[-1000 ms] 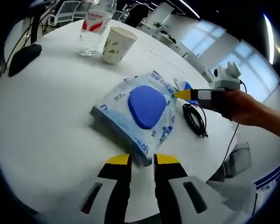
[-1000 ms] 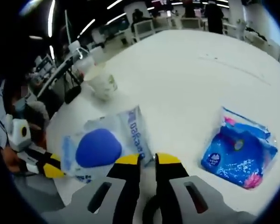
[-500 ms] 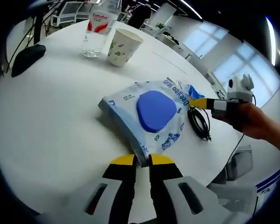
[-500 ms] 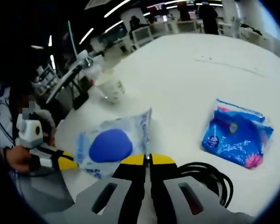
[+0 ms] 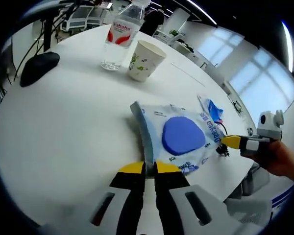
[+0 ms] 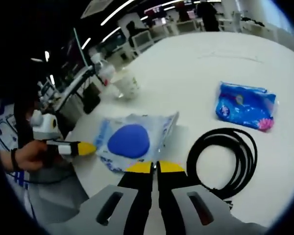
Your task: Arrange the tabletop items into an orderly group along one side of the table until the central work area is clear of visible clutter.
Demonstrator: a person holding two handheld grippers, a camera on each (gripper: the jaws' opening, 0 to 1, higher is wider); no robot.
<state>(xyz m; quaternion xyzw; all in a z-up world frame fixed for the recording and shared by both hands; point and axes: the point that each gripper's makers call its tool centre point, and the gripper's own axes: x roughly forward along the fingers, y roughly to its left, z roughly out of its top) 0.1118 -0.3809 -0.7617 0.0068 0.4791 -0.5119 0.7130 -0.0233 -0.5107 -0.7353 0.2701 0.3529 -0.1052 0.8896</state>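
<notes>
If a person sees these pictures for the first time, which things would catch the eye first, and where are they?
The eye goes first to the wet wipes pack with its big blue lid, in the middle of the white round table, with the left gripper and the right gripper each shut on an edge of it. Next come the coiled black cable close by the pack and the bright blue tissue packet farther off.

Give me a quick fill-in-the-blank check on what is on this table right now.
The left claw is shut on the wipes pack's ____.
The lid on the wipes pack is ____ in colour.
The paper cup stands beside a water ____.
The black cable lies in a ____.

Missing words: edge; blue; bottle; coil
</notes>
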